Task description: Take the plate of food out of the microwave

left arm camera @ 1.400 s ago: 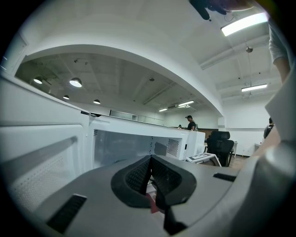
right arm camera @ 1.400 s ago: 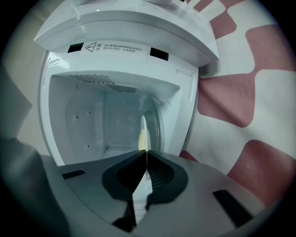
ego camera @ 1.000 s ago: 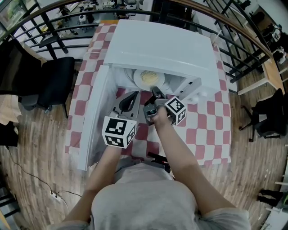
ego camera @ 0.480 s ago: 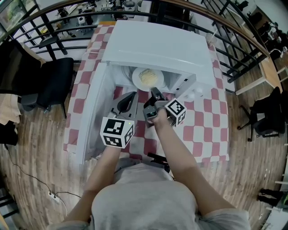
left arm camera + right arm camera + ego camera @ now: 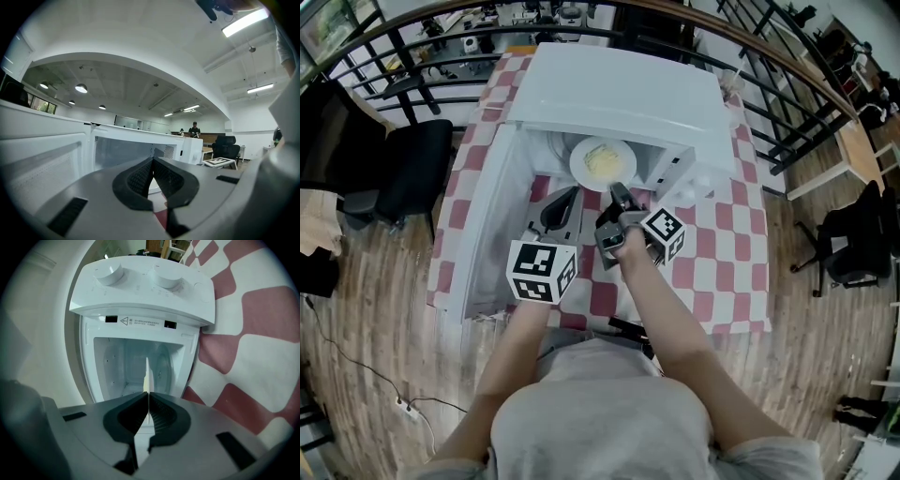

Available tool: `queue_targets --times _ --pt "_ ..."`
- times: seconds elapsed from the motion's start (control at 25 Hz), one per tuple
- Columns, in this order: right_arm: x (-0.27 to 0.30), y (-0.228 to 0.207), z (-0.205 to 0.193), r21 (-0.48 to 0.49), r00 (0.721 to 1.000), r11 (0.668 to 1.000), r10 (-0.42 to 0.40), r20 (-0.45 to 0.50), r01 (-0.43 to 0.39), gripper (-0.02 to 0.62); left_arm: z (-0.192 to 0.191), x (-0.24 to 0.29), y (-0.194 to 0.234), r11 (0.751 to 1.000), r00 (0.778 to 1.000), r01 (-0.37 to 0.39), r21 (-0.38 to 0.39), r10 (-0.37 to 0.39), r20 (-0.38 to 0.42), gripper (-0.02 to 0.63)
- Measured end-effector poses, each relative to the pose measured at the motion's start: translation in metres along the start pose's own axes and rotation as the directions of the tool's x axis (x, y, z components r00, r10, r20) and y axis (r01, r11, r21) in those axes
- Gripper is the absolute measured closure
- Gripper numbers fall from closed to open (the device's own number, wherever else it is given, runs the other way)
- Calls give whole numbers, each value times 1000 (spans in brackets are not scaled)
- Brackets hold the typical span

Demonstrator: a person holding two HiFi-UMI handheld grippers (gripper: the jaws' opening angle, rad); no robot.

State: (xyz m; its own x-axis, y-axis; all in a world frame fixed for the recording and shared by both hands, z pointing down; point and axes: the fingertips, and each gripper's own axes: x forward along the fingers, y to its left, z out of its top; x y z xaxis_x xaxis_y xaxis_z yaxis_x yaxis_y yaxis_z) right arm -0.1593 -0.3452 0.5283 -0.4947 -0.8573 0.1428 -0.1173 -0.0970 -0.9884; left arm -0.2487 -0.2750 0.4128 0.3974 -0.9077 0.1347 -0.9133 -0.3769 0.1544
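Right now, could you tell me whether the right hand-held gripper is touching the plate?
Touching: in the right gripper view, the right hand-held gripper is clamped on the plate, seen edge-on.

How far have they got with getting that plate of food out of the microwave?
Done: the microwave door stands open and the right gripper has its jaws shut on the rim of the plate of food. In hand: the plate sits at the opening, apparently partly out. Left: carry it clear and set it down.
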Motion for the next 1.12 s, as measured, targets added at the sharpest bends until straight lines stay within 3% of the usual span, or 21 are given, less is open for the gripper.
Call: queue_targets --times 1.12 --pt "-64 52 0 8 992 997 75 -98 -75 565 13 -14 -40 996 996 -87 -12 87 9 603"
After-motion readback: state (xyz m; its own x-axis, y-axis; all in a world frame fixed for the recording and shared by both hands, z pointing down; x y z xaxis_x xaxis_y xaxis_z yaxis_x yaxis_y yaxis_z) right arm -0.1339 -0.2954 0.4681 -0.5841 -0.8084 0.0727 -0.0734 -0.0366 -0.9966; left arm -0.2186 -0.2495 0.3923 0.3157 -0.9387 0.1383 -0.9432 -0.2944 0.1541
